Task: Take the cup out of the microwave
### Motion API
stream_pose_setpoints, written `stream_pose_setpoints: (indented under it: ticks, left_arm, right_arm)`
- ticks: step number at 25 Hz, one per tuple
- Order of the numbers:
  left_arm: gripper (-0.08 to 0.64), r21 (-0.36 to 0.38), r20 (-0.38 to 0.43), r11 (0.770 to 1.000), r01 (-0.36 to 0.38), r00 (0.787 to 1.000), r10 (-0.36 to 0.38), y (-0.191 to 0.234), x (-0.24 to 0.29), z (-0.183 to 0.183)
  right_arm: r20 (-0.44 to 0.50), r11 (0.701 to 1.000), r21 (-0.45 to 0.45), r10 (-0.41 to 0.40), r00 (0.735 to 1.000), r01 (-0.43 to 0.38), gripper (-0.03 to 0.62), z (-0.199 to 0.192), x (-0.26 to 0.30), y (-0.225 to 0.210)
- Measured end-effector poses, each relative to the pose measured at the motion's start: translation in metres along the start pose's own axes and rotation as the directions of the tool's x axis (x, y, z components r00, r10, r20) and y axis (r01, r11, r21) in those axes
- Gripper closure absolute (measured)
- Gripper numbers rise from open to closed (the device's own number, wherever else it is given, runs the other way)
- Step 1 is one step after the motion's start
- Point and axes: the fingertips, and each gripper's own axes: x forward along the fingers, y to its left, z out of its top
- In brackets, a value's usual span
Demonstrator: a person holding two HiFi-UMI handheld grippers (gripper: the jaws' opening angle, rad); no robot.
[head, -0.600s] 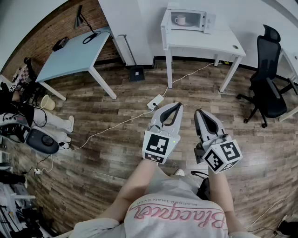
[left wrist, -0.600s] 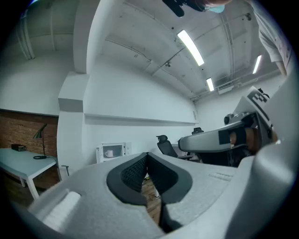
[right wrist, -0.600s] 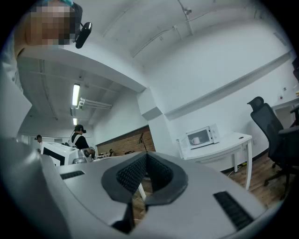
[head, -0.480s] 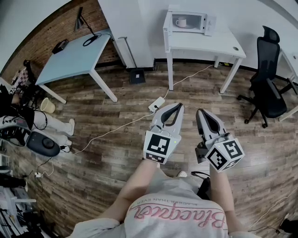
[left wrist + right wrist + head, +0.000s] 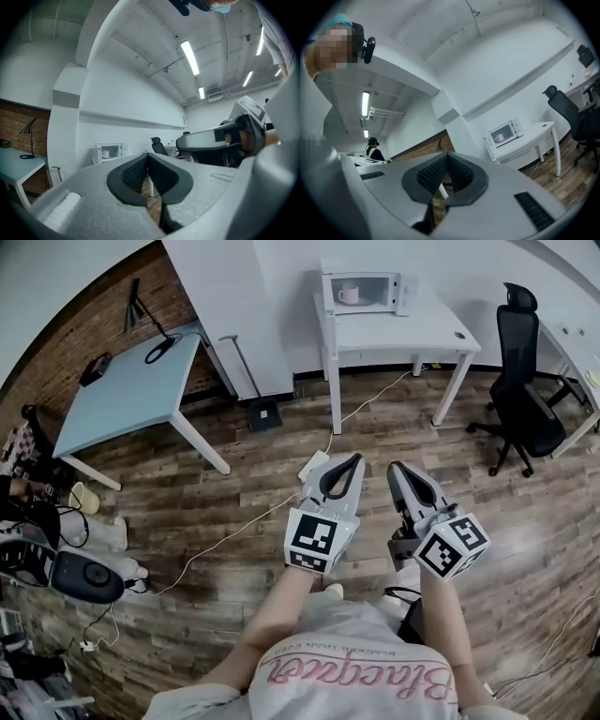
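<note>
**Holding both grippers shut and empty, well short of the microwave**

- Pose: both forearms reach forward from the torso, side by side. The grippers are held about level over the wood floor (image 5: 234,456).
- Left gripper (image 5: 354,459): jaws closed tip to tip, nothing between the pads. Only floor shows through the gap behind the tips. Its nose leans slightly to the right.
- Right gripper (image 5: 395,466): jaws fully closed, also holding nothing. Its nose leans slightly to the left.
- The two noses are near each other but apart. Both marker cubes face up toward the head camera.
- Cup (image 5: 348,293): white, upright inside the microwave (image 5: 361,292), well apart from both grippers. Cannot tell from here whether the door stands open.
- The microwave sits at the left end of a white table (image 5: 412,334), back against the wall.
- Room to move: the floor between the person and the white table is open.
- A power strip (image 5: 314,465) and its cable (image 5: 234,526) lie on the boards just beside the left gripper's nose, as the head view shows it.
- Edges: a black chair (image 5: 520,381) stands to the right of the white table. A pale blue table (image 5: 131,381) with a lamp (image 5: 141,310) stands to the left.
- Clutter and cords lie along the left border.
</note>
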Motion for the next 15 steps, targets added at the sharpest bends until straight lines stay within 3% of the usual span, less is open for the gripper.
stream_pose_setpoints:
  ticks: [3,7,13,15]
  left_arm:
    - [0.555,-0.011,0.001,1.000,0.026,1.000,-0.026,0.014,-0.006,-0.008]
    - [0.555,-0.041,-0.016,0.998,0.049,0.999,-0.050,0.039,0.004,-0.008]
    - [0.555,-0.054,-0.019,0.997,0.052,0.998,-0.053,0.060,0.002,-0.013]
    - [0.555,-0.056,-0.019,0.997,0.046,0.999,-0.047,0.066,0.004,-0.014]
  right_arm:
    - [0.014,0.997,0.043,-0.059,0.998,0.059,0.581,-0.010,0.009,-0.001]
    - [-0.022,0.978,0.184,-0.100,0.995,0.102,0.578,-0.008,0.036,-0.009]
    - [-0.005,0.967,0.246,-0.074,0.997,0.073,0.555,-0.008,0.058,-0.003]
    - [-0.020,0.974,0.199,-0.104,0.994,0.106,0.482,-0.009,0.063,-0.010]
